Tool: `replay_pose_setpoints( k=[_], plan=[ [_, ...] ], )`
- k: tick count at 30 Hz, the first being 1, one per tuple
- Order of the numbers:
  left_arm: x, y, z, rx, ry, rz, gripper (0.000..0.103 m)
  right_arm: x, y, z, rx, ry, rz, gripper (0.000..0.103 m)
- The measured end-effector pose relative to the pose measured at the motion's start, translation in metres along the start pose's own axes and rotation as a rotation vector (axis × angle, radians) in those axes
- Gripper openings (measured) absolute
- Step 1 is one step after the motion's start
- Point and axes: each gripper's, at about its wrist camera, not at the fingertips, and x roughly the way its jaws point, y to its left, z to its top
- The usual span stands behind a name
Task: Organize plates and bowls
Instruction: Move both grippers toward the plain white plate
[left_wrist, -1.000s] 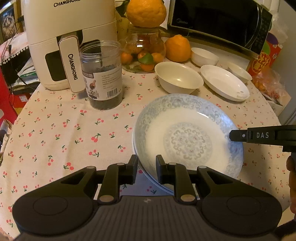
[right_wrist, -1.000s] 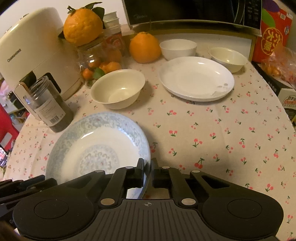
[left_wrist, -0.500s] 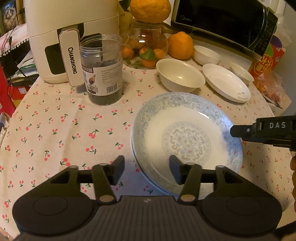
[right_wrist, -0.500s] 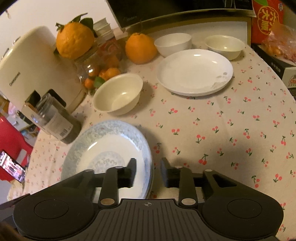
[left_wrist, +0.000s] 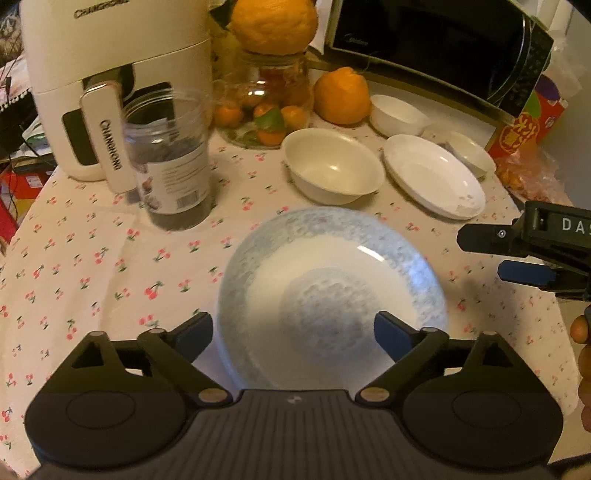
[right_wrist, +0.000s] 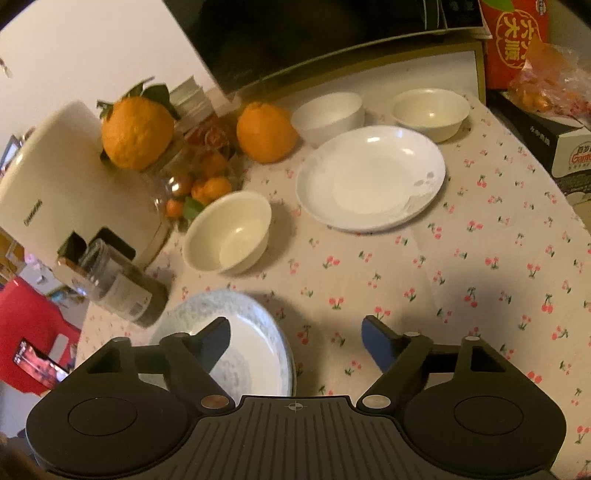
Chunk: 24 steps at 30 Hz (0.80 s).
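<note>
Left wrist view: left gripper (left_wrist: 293, 332) spread wide, blue-patterned plate (left_wrist: 332, 295) flat between its fingers, untouched. Right gripper (right_wrist: 295, 339) likewise wide, same plate under left fingertip; cream bowl (right_wrist: 229, 232) and white plate (right_wrist: 371, 177) ahead.

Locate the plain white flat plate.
In the right wrist view, the plain white flat plate lies upper centre, before two small white bowls, right of the cream bowl.

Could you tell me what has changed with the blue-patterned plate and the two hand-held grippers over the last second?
Both have let go of the blue-patterned plate. The left hand-held gripper and the right hand-held gripper, each shut on its rim a second ago, now stand wide open and have drawn back from it. The plate stays on the tablecloth; the cream bowl and white plate have not moved.
</note>
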Motion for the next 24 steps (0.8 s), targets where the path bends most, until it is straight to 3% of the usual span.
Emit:
replay_pose_setpoints(
  k=[9, 17, 24],
  plan=[
    [0.002, -0.023, 0.031, 0.012, 0.015, -0.011, 0.102, -0.014, -0.017, 0.026, 0.009, -0.056, -0.015, 0.091],
    [0.015, -0.043, 0.058, 0.042, -0.022, -0.005, 0.102, -0.012, -0.049, 0.049, 0.127, -0.076, -0.024, 0.093],
    [0.04, -0.058, 0.079, 0.009, -0.034, -0.057, 0.102, 0.0, -0.069, 0.063, 0.185, -0.085, -0.049, 0.094]
  ],
)
